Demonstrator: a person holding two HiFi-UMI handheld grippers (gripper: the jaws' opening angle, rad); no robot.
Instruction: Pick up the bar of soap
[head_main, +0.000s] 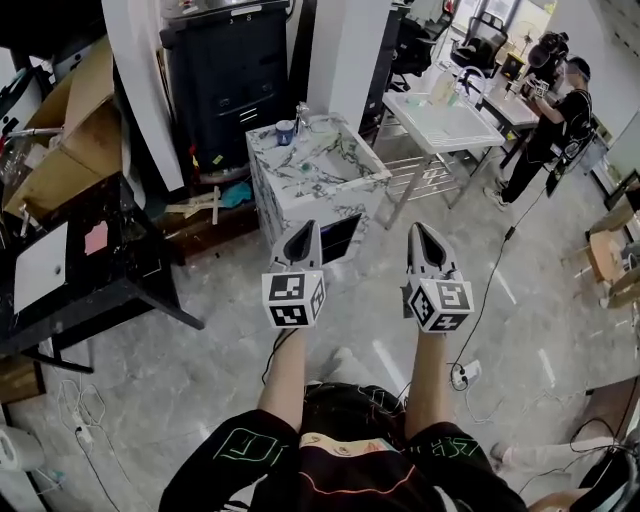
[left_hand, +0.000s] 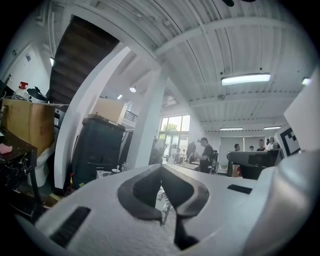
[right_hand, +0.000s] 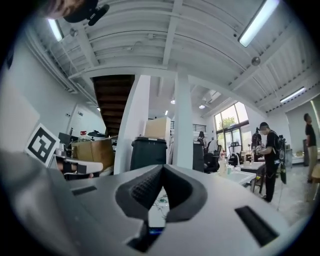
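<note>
Plainly the approach step: both claws are empty and the soap is not yet reached.
Left gripper (head_main: 305, 230) and right gripper (head_main: 425, 233) hover level at frame centre, jaws closed on nothing, short of the marble washstand (head_main: 290, 200). No bar of soap can be made out on its top. The next move probably means stepping forward and opening a claw. The floor ahead is open; a black table (head_main: 90, 290) crowds the left.
</note>
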